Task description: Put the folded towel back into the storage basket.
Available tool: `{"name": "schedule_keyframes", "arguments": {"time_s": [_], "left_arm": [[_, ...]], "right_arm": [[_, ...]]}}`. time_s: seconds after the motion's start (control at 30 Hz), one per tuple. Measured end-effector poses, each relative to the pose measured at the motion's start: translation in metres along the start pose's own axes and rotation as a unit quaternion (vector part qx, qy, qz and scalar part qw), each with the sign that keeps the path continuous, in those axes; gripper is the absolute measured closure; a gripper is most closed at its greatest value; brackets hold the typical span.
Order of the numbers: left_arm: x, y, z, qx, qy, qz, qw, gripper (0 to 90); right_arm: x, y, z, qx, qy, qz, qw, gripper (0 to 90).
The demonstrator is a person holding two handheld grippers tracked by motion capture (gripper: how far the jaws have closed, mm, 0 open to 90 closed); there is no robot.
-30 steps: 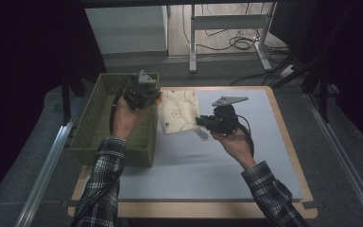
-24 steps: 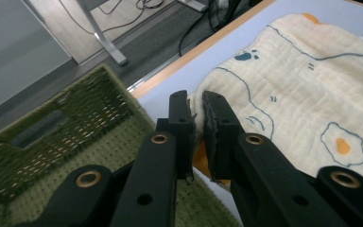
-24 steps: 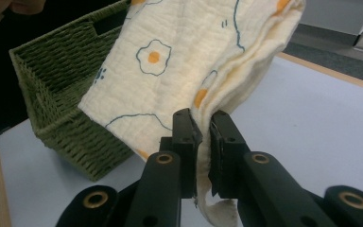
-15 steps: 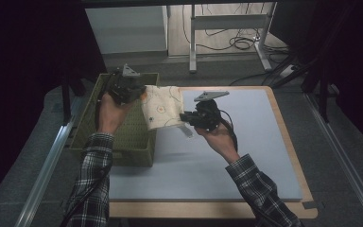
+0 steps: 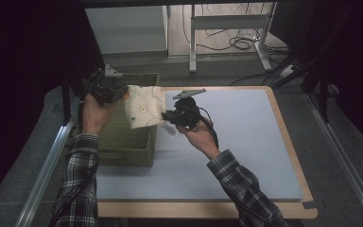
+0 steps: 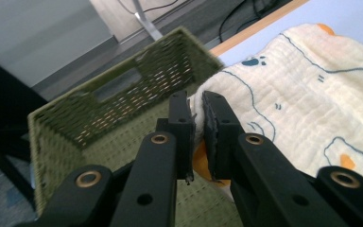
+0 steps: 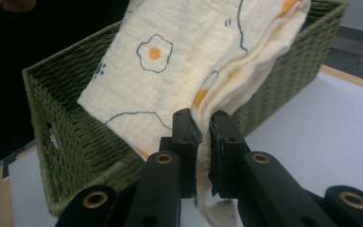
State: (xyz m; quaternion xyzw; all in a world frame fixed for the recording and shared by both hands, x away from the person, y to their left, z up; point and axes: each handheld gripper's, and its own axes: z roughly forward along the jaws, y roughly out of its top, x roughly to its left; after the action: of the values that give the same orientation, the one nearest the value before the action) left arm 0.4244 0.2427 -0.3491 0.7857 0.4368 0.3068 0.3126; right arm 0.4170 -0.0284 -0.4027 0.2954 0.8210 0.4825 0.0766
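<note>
cloth (image 5: 144,108) taut above the basket (image 5: 123,146) rim, opposite edges pinched in left claw (image 5: 118,92) and right claw (image 5: 168,116)

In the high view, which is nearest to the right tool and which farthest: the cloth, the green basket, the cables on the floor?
1. Cloth: clamped in the right tool.
2. Green basket: to its left, under the cloth.
3. Cables: on the floor beyond the table.
</note>
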Motion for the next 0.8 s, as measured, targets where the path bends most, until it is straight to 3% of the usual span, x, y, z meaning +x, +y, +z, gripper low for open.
{"name": "schedule_keyframes", "arguments": {"time_s": [0.43, 0.8], "left_arm": [[0.028, -0.041, 0.002, 0.022, 0.017, -0.029, 0.9992, 82.7], [0.046, -0.070, 0.000, 0.041, 0.029, -0.038, 0.9980, 82.5]], "right_arm": [[0.028, 0.008, 0.050, 0.030, 0.013, -0.022, 0.9992, 81.6], [0.060, 0.014, 0.090, 0.065, 0.019, -0.050, 0.9964, 81.1]]}}
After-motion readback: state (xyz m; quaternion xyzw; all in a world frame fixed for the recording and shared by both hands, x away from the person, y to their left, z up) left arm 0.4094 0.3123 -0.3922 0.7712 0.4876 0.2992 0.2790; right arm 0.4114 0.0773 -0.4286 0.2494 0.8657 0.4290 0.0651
